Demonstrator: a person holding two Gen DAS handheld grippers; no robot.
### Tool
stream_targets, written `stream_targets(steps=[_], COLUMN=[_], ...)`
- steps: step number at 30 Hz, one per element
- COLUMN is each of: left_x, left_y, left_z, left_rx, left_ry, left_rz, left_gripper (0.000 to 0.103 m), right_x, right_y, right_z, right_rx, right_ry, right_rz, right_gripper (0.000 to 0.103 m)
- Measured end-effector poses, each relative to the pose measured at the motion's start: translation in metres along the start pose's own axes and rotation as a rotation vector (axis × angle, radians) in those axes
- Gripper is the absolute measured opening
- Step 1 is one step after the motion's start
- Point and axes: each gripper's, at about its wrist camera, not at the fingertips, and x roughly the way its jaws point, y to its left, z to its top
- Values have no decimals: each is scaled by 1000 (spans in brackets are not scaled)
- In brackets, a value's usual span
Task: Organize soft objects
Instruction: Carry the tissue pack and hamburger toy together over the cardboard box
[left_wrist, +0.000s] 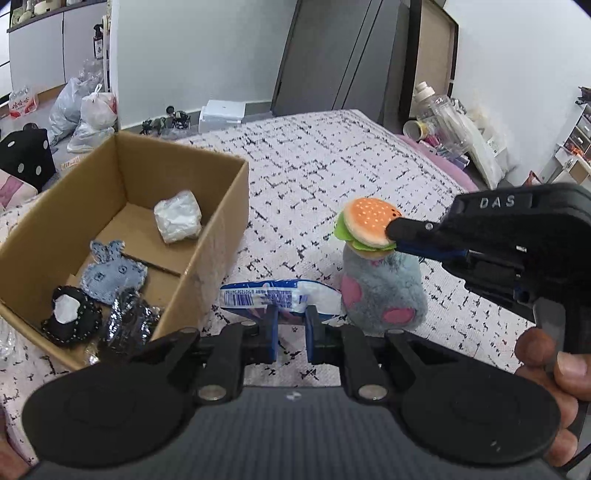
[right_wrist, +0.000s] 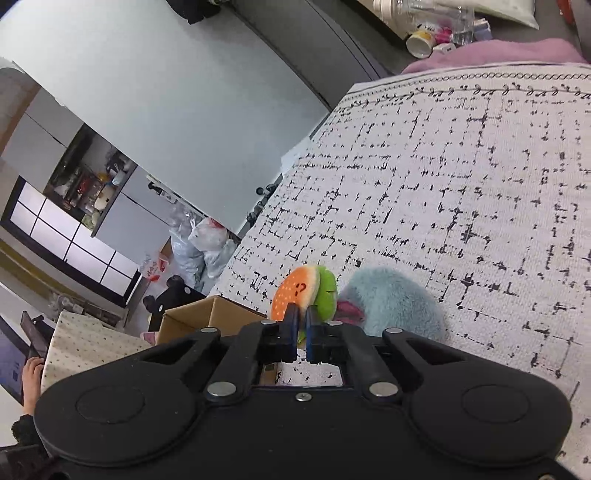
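A plush burger (left_wrist: 367, 229) sits on top of a grey plush mouse (left_wrist: 384, 291) on the patterned bed cover. My right gripper (left_wrist: 392, 237) is shut on the burger's edge; in the right wrist view the burger (right_wrist: 301, 291) is pinched between the fingers of my right gripper (right_wrist: 302, 322), with the mouse (right_wrist: 399, 306) behind. My left gripper (left_wrist: 291, 314) is shut on a blue and white packet (left_wrist: 277, 297) beside the cardboard box (left_wrist: 218, 236). The box holds a white wad (left_wrist: 178, 220), a denim plush (left_wrist: 110, 273) and dark soft pieces (left_wrist: 70, 321).
The bed cover (left_wrist: 332, 162) stretches behind the mouse. Bottles and clutter (left_wrist: 447, 122) lie at the far right edge. Plastic bags (left_wrist: 88, 110) and a white box (left_wrist: 221, 114) are on the floor beyond the bed.
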Motion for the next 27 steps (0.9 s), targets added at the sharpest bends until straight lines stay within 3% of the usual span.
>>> stream_targets(steps=[14,27], left_x=[-51,-88], left_y=[-5,22], left_z=[25,52], left_rx=[29,8], left_ry=[-100,-185], left_rz=[-47,-16], left_gripper=[13,13], right_x=[-38,-35], right_y=[20,50], right_z=[-4,-7], right_rx=[-24,-102], right_ry=[-85,-117], right_rz=[72,150], right_gripper=[4,4])
